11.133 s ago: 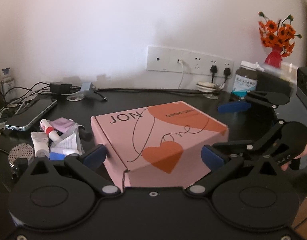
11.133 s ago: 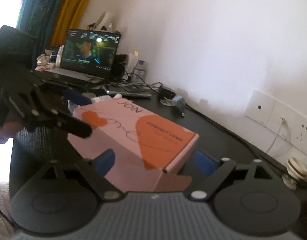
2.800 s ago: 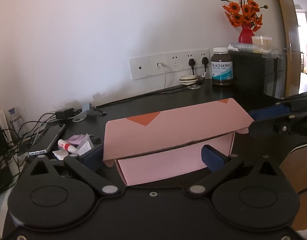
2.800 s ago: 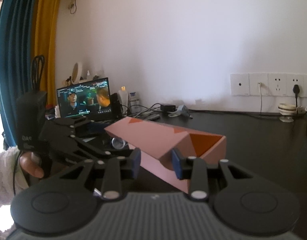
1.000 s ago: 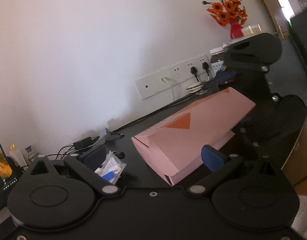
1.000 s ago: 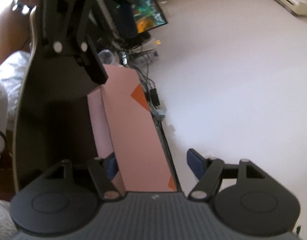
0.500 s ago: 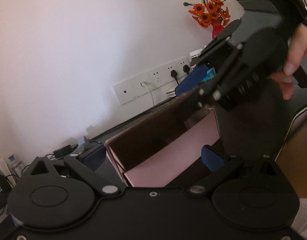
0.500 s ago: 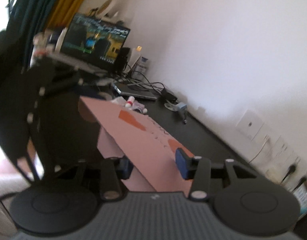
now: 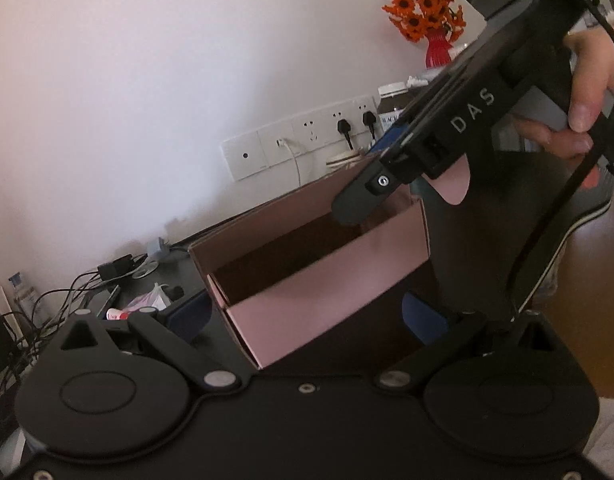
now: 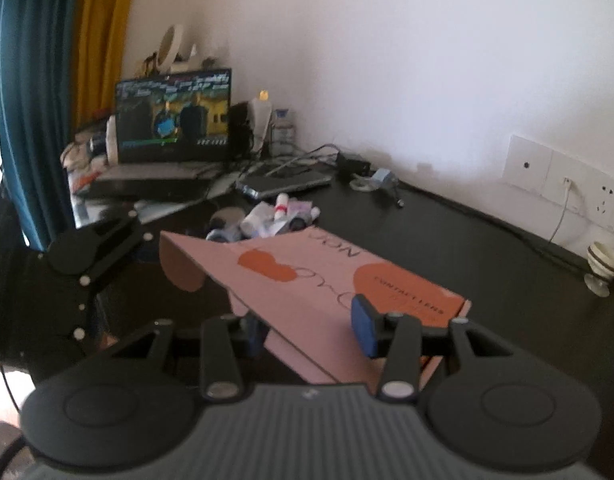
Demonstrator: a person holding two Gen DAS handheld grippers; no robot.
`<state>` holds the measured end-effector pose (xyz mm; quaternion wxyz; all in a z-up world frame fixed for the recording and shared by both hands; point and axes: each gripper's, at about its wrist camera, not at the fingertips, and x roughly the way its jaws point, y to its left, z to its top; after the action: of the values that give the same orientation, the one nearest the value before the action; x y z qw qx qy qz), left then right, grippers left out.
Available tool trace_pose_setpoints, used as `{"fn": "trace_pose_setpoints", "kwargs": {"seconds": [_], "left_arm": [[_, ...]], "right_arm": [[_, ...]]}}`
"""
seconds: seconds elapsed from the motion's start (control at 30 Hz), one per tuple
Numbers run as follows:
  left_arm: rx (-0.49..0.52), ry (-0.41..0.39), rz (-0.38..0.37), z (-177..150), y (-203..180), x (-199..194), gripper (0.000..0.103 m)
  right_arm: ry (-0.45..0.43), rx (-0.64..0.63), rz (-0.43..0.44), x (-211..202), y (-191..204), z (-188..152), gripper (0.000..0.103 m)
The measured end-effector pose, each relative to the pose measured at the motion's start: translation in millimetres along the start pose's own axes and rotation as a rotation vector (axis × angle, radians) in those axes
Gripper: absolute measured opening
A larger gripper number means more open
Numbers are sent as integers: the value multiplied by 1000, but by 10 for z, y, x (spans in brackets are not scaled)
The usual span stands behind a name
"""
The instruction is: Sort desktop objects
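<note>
A pink cardboard box (image 9: 327, 280) stands open on the black desk, its dark inside showing. My left gripper (image 9: 307, 316) is open, its blue pads either side of the box's front wall. My right gripper (image 10: 307, 332) holds the box's lid (image 10: 307, 276), pink with orange hearts, one blue pad above it and one below. In the left wrist view the right gripper (image 9: 387, 160) reaches over the box's far right corner. A pile of small tubes and packets (image 10: 275, 216) lies behind the box, also seen in the left wrist view (image 9: 143, 304).
A laptop (image 10: 171, 136) with a lit screen, cables, a charger (image 10: 351, 160) and bottles crowd the desk's left end. A wall socket strip (image 9: 303, 136), a small cup (image 10: 603, 264), a dark jar (image 9: 395, 100) and a red vase with orange flowers (image 9: 431, 16) stand at the right.
The lid has swung up and back, so the box now stands open. My right gripper has closed further on the lid. The left gripper has stayed open at the front wall.
</note>
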<state>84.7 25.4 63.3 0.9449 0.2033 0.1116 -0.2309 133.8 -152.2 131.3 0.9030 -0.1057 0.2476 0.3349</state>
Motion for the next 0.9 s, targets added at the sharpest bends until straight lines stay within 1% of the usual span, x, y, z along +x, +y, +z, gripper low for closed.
{"fn": "trace_pose_setpoints", "kwargs": {"seconds": [0.07,0.13,0.3,0.37,0.43,0.53,0.57,0.63,0.8,0.83,0.87,0.9], "left_arm": [[-3,-3,8,10,-5,14,103],[-23,-2,10,35,15,32,103],[-49,22,6,-22,-1,49,103],[-47,27,9,-41,-26,50,103],[-51,27,12,-45,-32,46,103],[-69,26,9,-34,-22,40,103],[-76,28,6,-30,-13,42,103],[-84,38,1,-25,-3,45,103],[-73,53,11,-38,-3,91,103],[-72,53,13,-31,3,99,103],[-71,52,14,-25,8,100,103],[-73,50,14,-20,15,96,103]], "right_arm": [[-1,-6,-3,9,18,-3,44],[-13,-35,-28,1,73,-10,44],[-24,-194,-105,6,295,-115,44],[-27,-224,-115,12,338,-167,44],[-29,-175,-92,11,294,-183,46],[-33,-34,-37,9,136,-174,48],[-37,-10,-30,11,108,-177,48],[-45,-24,-40,18,135,-200,48],[-59,-126,-105,67,314,-304,48],[-64,-155,-121,70,355,-322,49],[-68,-181,-134,71,390,-336,54],[-71,-204,-143,68,419,-346,64]]}}
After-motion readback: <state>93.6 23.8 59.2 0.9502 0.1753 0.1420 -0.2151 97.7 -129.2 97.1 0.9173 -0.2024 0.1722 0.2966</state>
